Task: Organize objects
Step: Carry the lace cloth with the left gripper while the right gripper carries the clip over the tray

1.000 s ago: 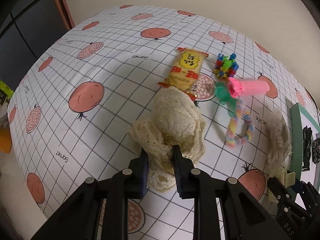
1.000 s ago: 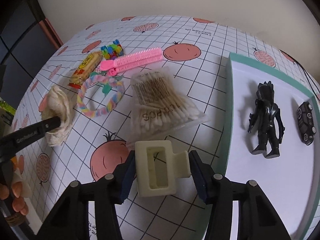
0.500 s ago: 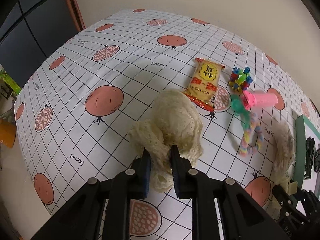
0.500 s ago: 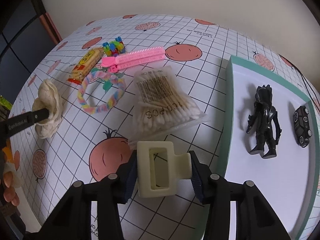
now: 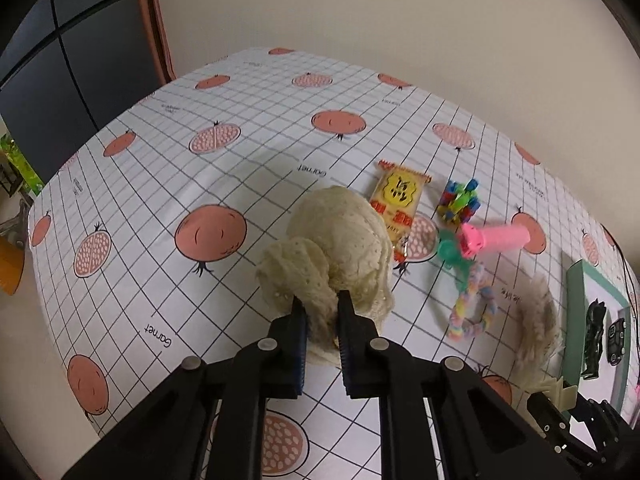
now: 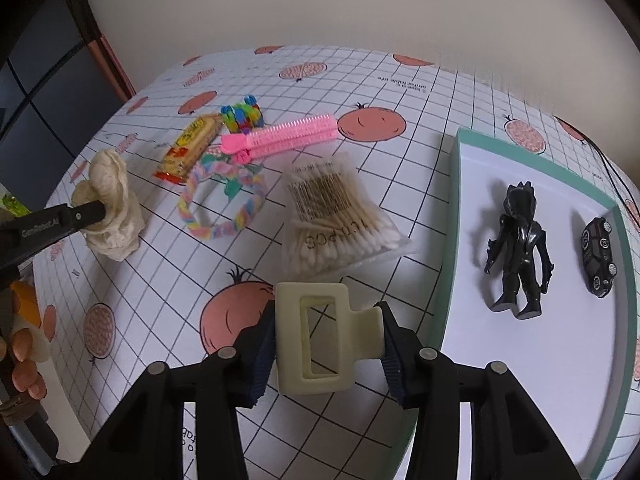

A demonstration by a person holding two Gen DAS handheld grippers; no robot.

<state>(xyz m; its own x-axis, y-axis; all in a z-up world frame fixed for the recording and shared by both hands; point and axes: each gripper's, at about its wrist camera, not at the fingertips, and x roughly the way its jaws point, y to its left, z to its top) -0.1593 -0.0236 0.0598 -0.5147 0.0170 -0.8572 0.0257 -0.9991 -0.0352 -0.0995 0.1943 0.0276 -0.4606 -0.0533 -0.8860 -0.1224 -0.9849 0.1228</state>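
Now higher, lace cloth (image 5: 340,248) off tablecloth (image 5: 224,168).

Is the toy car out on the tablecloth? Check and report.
No. The toy car lies inside the green-rimmed tray, beside the black figure.

Across the top of both views we see a plain cream wall (image 5: 400,20). At the upper left stands a dark panelled window (image 5: 60,60) with a reddish-brown frame (image 5: 158,40). Below, filling the middle, we see a table under a white gridded cloth (image 5: 260,128) printed with pomegranates, evenly lit
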